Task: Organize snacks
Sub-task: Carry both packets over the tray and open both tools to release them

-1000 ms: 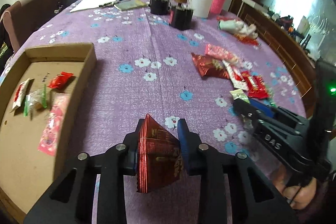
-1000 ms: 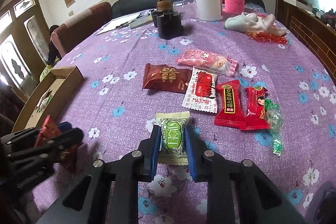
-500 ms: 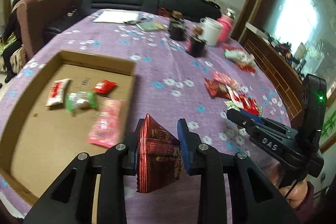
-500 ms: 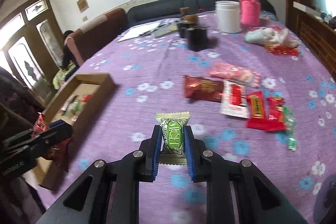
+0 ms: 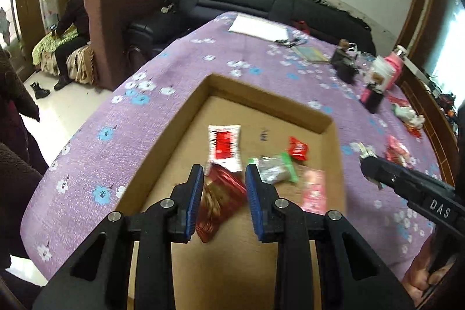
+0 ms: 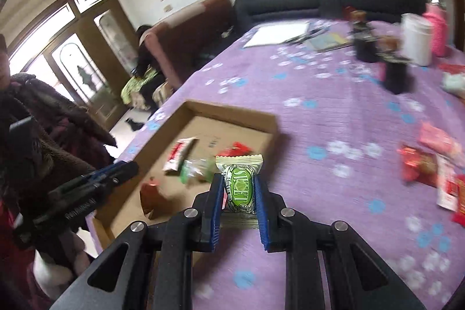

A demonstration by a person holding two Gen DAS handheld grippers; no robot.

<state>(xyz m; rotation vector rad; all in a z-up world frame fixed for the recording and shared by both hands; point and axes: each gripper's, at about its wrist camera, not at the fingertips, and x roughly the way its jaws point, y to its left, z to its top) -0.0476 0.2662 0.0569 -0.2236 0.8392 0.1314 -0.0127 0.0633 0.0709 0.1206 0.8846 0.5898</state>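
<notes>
Left wrist view looks straight down into the cardboard tray (image 5: 186, 118), which sits on the near left part of the purple flowered tablecloth (image 5: 122, 118). The left gripper (image 5: 223, 188) hangs over the tray's near half with its jaws spread apart, and the dark red foil packet (image 5: 221, 199) sits between the blue pads (image 5: 194, 202), tilted and blurred, with a visible gap on its right side. My reading is that the jaws are released so the packet drops among the snacks already gathered: a white and red sachet (image 5: 225, 144), a small red candy (image 5: 298, 148), a silver and green packet (image 5: 274, 169) and a pink packet (image 5: 314, 189). Whether the red packet is already resting on the cardboard is hard to tell through the blur.

Over in the right wrist view, the right gripper (image 6: 239, 193) is clenched on a cream wrapper with a bright green oval label (image 6: 239, 182), held upright by its sides, crimped top edge showing above the pads. It hovers just beside the tray's near right edge, probably waiting its turn for the same drop. More red and pink snacks (image 6: 427, 164) lie loose on the cloth at far right, so sorting looks roughly half done.
</notes>
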